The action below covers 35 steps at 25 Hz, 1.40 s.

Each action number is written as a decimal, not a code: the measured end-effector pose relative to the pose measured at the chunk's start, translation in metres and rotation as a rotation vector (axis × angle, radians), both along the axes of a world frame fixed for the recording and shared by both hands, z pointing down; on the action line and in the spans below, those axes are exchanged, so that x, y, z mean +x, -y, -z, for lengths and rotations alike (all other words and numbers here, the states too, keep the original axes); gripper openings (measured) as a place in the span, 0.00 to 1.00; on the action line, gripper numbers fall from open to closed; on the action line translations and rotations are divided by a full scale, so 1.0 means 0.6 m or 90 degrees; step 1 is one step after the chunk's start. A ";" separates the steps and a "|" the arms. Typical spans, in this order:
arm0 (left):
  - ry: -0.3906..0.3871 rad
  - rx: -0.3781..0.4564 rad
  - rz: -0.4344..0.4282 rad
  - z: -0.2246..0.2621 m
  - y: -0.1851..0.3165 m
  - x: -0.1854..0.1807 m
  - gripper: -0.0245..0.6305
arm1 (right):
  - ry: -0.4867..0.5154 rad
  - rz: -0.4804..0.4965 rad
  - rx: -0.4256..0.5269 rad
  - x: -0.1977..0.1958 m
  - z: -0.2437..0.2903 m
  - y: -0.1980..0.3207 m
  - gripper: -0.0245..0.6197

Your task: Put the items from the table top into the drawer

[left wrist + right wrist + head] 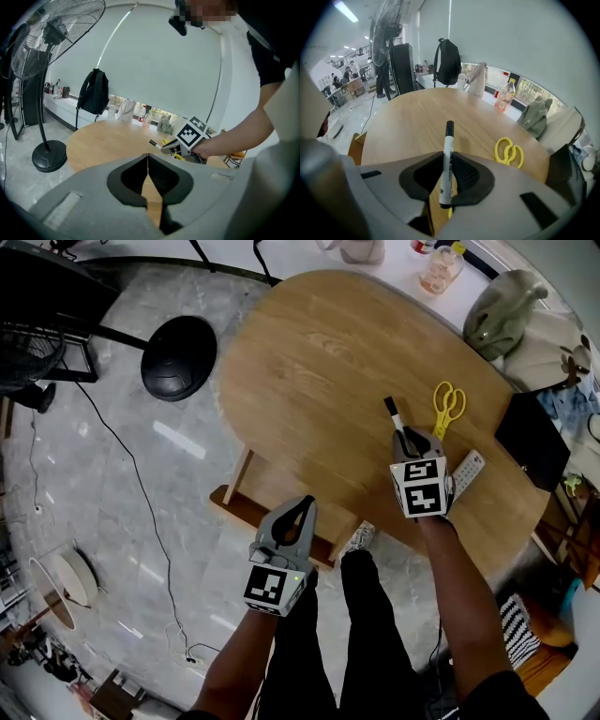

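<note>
one marker [447,159] sits clamped in the right claw [410,441] at centre right, cap forward, seemingly lifted off the surface [309,371] for carrying. the left claw [148,173], pressed together and empty, hovers lower centre by the drawer [246,506]. scissors [448,407] and remote [468,472] remain at right.

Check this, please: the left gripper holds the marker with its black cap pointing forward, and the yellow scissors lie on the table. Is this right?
Not quite. It is the right gripper that holds the marker, as the right gripper view shows; the left gripper is shut on nothing. The black cap points forward and the yellow scissors lie on the table.
</note>
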<state>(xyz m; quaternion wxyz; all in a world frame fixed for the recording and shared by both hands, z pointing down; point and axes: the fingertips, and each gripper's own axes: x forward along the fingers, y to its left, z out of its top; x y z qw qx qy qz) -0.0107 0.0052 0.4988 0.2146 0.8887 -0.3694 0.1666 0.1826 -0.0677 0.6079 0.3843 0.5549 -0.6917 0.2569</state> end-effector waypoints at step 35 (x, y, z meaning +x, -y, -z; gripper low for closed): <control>-0.014 -0.001 0.115 -0.027 -0.077 -0.259 0.07 | 0.051 0.162 0.078 -0.367 0.108 -0.142 0.14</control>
